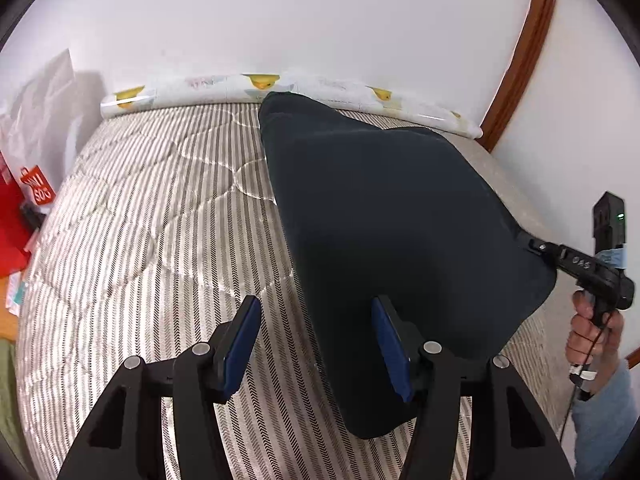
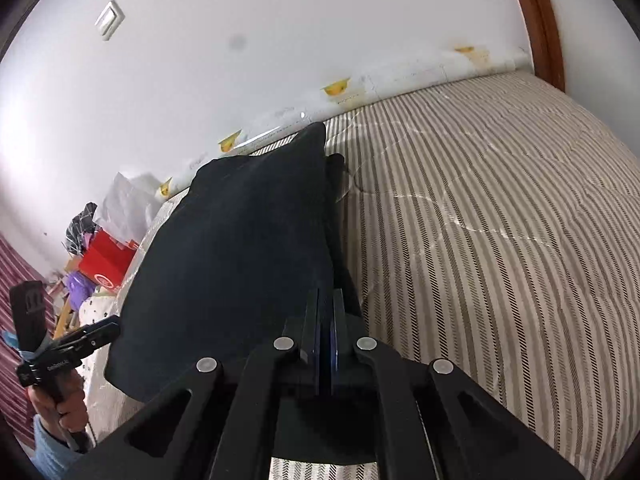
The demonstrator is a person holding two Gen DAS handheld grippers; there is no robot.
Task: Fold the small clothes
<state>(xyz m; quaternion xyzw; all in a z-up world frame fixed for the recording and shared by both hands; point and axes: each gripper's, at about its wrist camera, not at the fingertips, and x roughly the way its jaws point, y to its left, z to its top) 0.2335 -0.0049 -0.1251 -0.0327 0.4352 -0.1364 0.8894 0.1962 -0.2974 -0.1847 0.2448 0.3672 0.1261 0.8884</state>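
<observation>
Right gripper (image 2: 326,332) clenched on the dark garment's (image 1: 392,216) near corner — left gripper (image 1: 316,344) gapes wide, its right finger at the cloth's left edge. Garment runs lengthwise away over the striped bed (image 1: 160,208).

We cannot read what kind of garment the dark cloth (image 1: 392,216) is. At the left edge, the red bag (image 1: 16,216) is cut off, its lettering partly lost.

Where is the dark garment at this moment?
The dark garment lies on the striped bed cover, reaching the wall side; the right tool grips its edge, the left tool is open beside it.
</observation>
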